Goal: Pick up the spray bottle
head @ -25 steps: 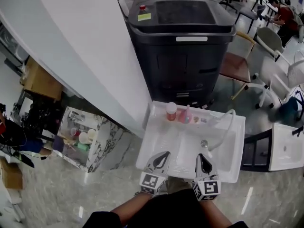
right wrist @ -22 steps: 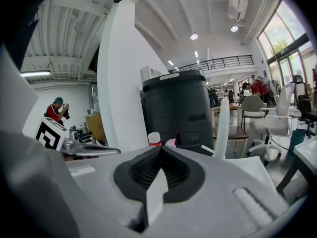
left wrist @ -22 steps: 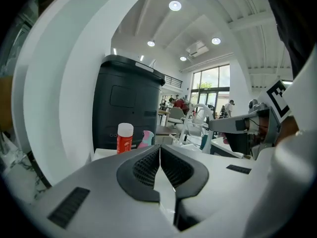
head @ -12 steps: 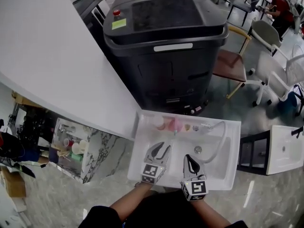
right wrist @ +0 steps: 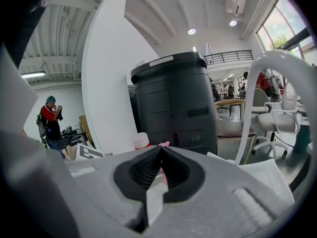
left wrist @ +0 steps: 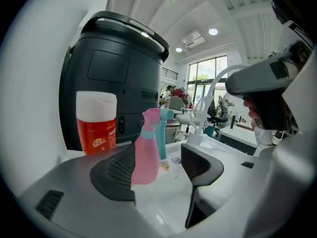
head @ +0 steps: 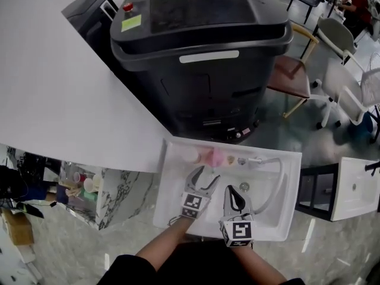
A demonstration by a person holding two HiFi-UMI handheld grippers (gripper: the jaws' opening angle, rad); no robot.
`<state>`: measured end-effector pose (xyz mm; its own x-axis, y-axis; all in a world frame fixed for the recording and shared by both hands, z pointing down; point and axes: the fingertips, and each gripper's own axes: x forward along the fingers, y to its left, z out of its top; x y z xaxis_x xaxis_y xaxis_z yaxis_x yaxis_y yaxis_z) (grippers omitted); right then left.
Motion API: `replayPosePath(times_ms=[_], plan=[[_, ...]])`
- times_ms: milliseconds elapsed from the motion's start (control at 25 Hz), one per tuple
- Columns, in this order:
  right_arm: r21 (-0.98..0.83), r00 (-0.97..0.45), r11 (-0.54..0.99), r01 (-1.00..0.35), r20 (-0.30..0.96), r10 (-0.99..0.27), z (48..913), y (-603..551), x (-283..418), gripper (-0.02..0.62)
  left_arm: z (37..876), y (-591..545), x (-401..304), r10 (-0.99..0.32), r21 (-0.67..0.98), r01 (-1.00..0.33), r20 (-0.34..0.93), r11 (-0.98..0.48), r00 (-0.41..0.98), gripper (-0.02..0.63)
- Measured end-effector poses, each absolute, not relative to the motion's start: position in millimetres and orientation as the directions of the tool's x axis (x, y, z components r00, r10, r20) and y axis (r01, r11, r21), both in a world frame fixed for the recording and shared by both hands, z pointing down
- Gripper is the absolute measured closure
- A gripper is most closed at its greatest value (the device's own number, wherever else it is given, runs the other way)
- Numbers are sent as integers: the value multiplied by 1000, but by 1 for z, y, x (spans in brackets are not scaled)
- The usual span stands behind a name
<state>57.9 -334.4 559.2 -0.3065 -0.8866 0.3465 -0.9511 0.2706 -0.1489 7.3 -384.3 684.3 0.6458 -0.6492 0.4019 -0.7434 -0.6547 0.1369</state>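
A pink spray bottle [left wrist: 146, 150] with a teal trigger stands on the back ledge of a white sink [head: 172, 209]; in the head view the spray bottle [head: 215, 157] sits at the ledge's middle. My left gripper [head: 203, 179] hovers over the basin just short of the bottle, its jaws opening, with nothing between them. In the left gripper view the left gripper [left wrist: 158, 167] frames the bottle from a short distance. My right gripper [head: 234, 199] hangs over the basin beside the left one, jaws shut and empty. The right gripper view shows the right gripper [right wrist: 159, 165] closed.
A red bottle with a white cap [left wrist: 96, 124] stands left of the spray bottle. A white curved faucet [head: 274, 177] rises at the sink's right. Behind the sink is a large black machine [head: 202, 46]; a white wall [head: 65, 88] runs at left. Chairs [head: 341, 82] stand at right.
Both grippers have moved forward over the basin toward the back ledge. The left gripper's jaws have gone from shut to open. The right stays shut.
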Motion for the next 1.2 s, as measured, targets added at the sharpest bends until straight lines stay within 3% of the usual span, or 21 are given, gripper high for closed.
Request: replayPosePath(times_ms=[560, 920, 1200], plan=[[-193, -319, 263, -945, 374, -871, 572, -352, 62, 597, 736, -425, 30, -689, 136, -802, 440, -582, 575, 230], [-210, -349, 287, -934, 383, -855, 577, -350, 57, 597, 744, -446, 38, -697, 155, -818, 451, -554, 557, 227], [-207, -365, 307, -929, 379, -850, 579, -347, 57, 597, 754, -461, 37, -731, 52, -847, 478, -530, 487, 238]])
